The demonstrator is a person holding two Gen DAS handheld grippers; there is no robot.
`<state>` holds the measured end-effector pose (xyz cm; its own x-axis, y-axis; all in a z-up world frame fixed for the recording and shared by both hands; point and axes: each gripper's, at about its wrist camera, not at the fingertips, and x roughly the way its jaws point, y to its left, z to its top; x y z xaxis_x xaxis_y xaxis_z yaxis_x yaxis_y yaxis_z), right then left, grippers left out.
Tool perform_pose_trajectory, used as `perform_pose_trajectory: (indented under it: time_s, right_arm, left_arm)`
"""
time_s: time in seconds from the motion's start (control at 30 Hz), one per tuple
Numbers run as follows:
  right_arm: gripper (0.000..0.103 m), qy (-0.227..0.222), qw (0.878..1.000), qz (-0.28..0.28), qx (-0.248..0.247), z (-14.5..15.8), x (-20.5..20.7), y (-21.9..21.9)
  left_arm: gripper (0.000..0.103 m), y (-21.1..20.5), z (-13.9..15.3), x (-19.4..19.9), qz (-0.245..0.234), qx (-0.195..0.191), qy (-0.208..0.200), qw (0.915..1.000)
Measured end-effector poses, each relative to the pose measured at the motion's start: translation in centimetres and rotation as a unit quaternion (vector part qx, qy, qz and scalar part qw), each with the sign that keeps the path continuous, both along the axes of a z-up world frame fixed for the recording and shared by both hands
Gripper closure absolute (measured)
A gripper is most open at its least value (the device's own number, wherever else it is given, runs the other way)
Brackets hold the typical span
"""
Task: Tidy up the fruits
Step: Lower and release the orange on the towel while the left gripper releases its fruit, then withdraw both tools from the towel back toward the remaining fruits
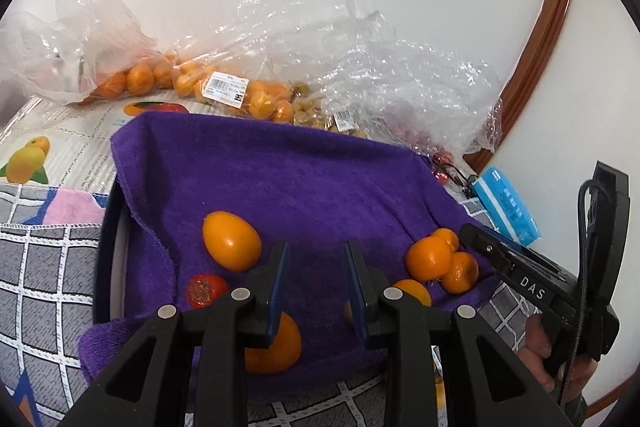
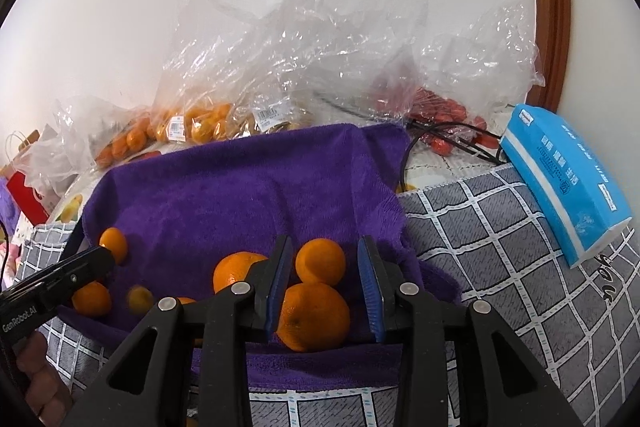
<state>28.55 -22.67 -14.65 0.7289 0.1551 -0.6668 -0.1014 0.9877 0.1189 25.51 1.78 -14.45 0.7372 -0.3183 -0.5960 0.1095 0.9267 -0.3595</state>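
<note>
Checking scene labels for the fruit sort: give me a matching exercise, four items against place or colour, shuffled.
Items:
1. towel
2. tissue pack
3. bagged oranges
4. red fruit

Descriptions:
A. blue and white, lying on the grid-pattern cloth
B. purple, draped over a tray
C. on the towel beside loose oranges
D. behind the towel, by the wall, in clear plastic

Pairs: 1-B, 2-A, 3-D, 4-C

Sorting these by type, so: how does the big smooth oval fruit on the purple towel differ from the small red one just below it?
The oval fruit is yellow-orange; the red fruit is tomato red. The oval fruit is clearly bigger and egg-shaped, while the red fruit is rounder and flatter. The oval fruit's skin is glossy and plain; the red fruit shows a rough brownish patch on top. Both lie loose on the purple towel, held by neither gripper.
</note>
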Motion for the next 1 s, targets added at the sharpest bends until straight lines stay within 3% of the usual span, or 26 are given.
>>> perform_pose_trajectory:
  time_s: [0.3, 0.5, 0.67, 0.8, 0.9, 0.97, 1.0]
  right_arm:
    - [0.064, -0.022, 1.000, -0.007, 0.000, 1.4, -1.4, 0.0]
    - [0.064, -0.012, 1.000, 0.029, -0.002, 2.4, -5.5, 1.7]
    - [0.064, 0.019, 0.996, 0.082, -0.003, 1.0, -8.4, 3.9]
    - [0.064, 0.035, 0.994, 0.105, 0.000, -0.6, -9.7, 5.4]
    - [0.064, 0.051, 0.992, 0.115, -0.010, -2.1, -10.0, 6.4]
    - [0.075, 0.061, 0.991, 0.114, -0.017, -3.1, -10.0, 6.8]
    - [0.076, 0.067, 0.991, 0.112, -0.025, -3.5, -10.1, 7.0]
  left_arm:
    - [0.071, 1.1, 1.2, -0.6, 0.040, 0.029, -0.027, 0.9984]
    - [0.065, 1.7, 3.3, -0.9, 0.053, 0.045, -0.029, 0.9971]
    - [0.065, 2.7, 4.3, -2.1, 0.043, 0.040, -0.002, 0.9983]
    - [0.065, 3.2, 4.0, -4.7, 0.043, 0.079, 0.007, 0.9960]
    - [0.065, 3.6, 3.0, -6.6, 0.042, 0.083, 0.022, 0.9954]
    - [0.065, 3.9, 2.2, -7.5, 0.042, 0.084, 0.033, 0.9950]
    - [0.065, 4.0, 1.9, -8.0, 0.043, 0.085, 0.037, 0.9948]
